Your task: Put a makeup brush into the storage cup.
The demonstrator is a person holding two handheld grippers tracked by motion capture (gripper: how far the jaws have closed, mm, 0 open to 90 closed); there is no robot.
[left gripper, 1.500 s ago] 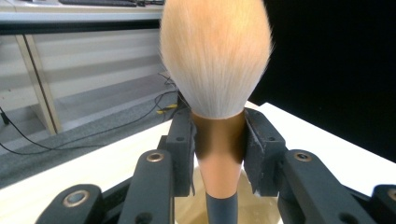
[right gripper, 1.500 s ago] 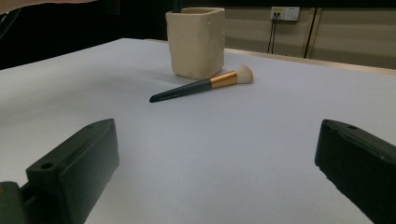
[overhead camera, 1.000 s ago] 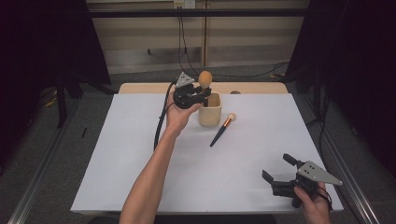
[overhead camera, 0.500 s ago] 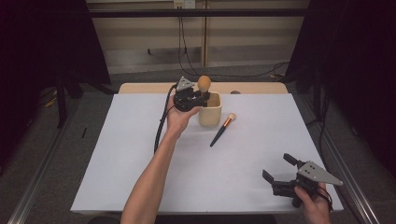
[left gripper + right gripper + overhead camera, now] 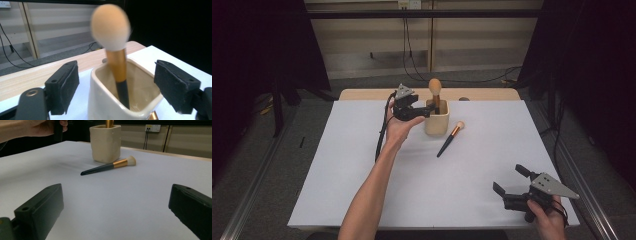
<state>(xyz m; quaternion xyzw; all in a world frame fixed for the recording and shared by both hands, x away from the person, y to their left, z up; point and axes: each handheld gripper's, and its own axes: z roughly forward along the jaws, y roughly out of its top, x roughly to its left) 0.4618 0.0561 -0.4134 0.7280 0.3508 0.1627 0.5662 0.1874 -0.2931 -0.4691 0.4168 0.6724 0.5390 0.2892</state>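
Left gripper jaws just opened, brush released, standing in cream cup; right gripper spread.

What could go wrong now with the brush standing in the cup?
The left claw has just been opening, its pads clear of the big brush, which leans in the cream cup. Pulling back carelessly could clip the rim and tip the cup. The small brush lies right beside the cup and could get knocked.
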